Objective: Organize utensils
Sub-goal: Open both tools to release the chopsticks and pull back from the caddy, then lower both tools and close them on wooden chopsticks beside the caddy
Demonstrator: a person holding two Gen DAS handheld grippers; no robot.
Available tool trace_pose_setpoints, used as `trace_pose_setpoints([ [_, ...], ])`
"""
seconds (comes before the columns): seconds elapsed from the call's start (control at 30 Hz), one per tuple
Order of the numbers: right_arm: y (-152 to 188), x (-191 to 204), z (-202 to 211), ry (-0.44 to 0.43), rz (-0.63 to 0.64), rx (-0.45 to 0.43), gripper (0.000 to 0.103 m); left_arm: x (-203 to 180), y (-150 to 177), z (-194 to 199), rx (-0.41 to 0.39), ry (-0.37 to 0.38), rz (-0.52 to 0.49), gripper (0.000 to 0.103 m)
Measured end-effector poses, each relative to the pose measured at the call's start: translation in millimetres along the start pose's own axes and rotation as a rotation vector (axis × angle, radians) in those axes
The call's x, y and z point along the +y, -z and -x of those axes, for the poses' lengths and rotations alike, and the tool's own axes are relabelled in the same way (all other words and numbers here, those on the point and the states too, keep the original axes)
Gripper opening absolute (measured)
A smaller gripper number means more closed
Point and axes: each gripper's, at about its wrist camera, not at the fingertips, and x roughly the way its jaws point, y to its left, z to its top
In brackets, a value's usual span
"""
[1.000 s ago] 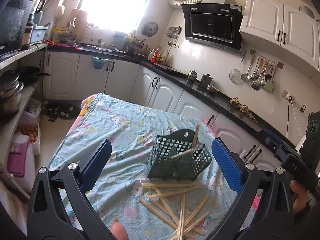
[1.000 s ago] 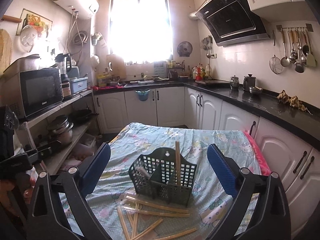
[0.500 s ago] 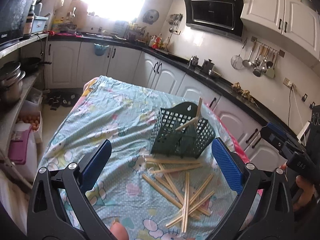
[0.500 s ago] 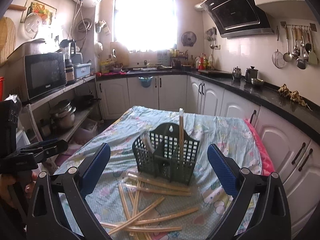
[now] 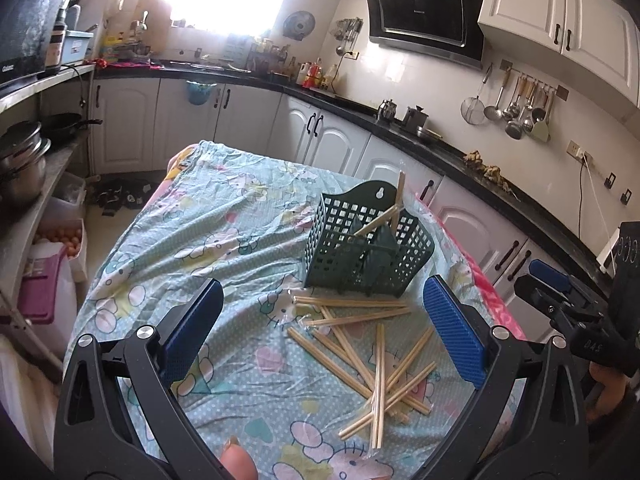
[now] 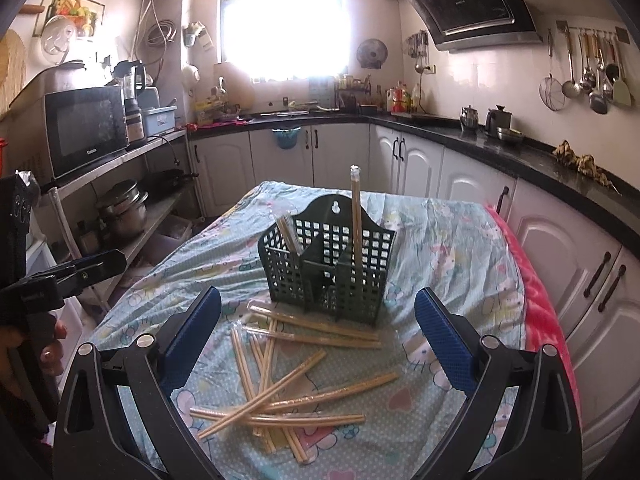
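Both hand-held grippers, left (image 5: 320, 322) and right (image 6: 318, 330), spread wide, empty, above loose chopsticks (image 6: 280, 384) before the basket (image 6: 332, 268) on the desk (image 5: 192, 248).

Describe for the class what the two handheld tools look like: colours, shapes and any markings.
Both tools match. The left tool and right tool each have a black frame of two angled arms with triangular cut-outs and silver screws, ending in flat blue ribbed pads. Seen from the side, the right tool's black body carries pale embossed lettering, too blurred to read.
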Motion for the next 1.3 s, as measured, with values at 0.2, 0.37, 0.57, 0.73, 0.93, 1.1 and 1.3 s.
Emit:
trace_pose_setpoints([
  [0.2,10.7,-3.7,-5.7,0.019,0.008,0.03,0.095,-0.9,7.7,-5.4,0.023,0.001,-0.005,0.092],
  [0.37,21.8,-9.8,-14.6,0.031,0.0,0.064,0.095,-1.2,15.1,-15.2,0.048,0.0,-0.01,0.092],
  [0.57,31.2,-17.6,-27.3,0.05,-0.009,0.101,0.095,-1.6,27.0,-31.3,0.087,0.008,-0.016,0.092],
  [0.73,39.2,-25.1,-37.6,0.07,-0.011,0.127,0.095,-0.9,38.0,-45.2,0.125,0.011,-0.016,0.092],
  [0.93,47.8,-36.5,-49.0,0.095,-0.032,0.159,0.095,1.0,48.3,-63.2,0.175,0.021,-0.004,0.092],
  [1.1,54.1,-45.4,-60.1,0.107,-0.045,0.187,0.095,3.8,52.4,-78.9,0.206,0.029,0.013,0.092],
  [1.3,63.2,-55.3,-72.9,0.124,-0.05,0.227,0.095,7.2,57.0,-97.4,0.246,0.047,0.035,0.08],
])
